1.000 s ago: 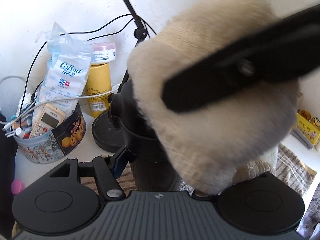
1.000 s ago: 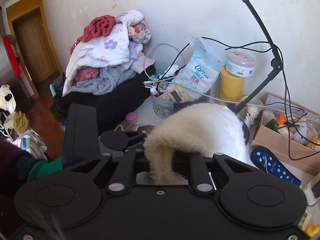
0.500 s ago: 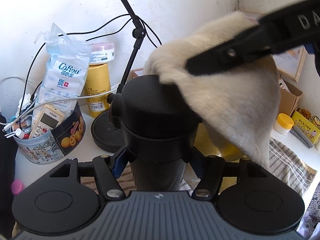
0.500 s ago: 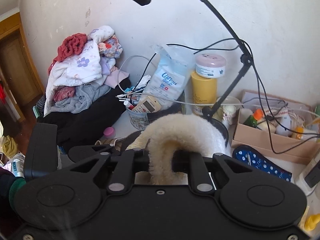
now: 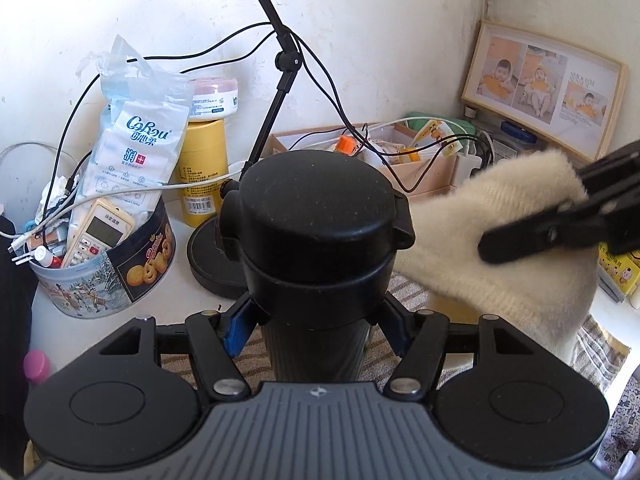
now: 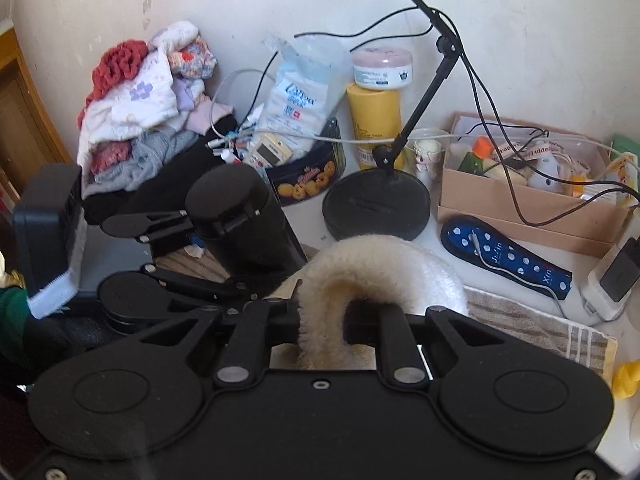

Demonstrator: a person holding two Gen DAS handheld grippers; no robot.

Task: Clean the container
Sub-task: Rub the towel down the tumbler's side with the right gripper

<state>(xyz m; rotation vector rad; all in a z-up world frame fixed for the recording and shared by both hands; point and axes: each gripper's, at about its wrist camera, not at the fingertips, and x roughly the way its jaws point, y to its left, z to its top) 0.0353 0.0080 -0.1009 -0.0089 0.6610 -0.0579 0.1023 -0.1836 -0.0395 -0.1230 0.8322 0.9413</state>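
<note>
A cookie tin (image 5: 116, 276) stuffed with a remote and cables sits at the table's (image 5: 176, 292) left edge. Next, the left gripper (image 5: 316, 320) is clamped around an upright black lidded flask (image 5: 316, 232). Just right of the flask, the right gripper (image 6: 344, 320) pinches a fluffy cream cloth (image 5: 508, 240), apart from the lid.

lamp base (image 6: 376, 210) & cables behind flask (image 5: 316, 240), bare tabletop (image 6: 436, 240) right, prob. passable
</note>
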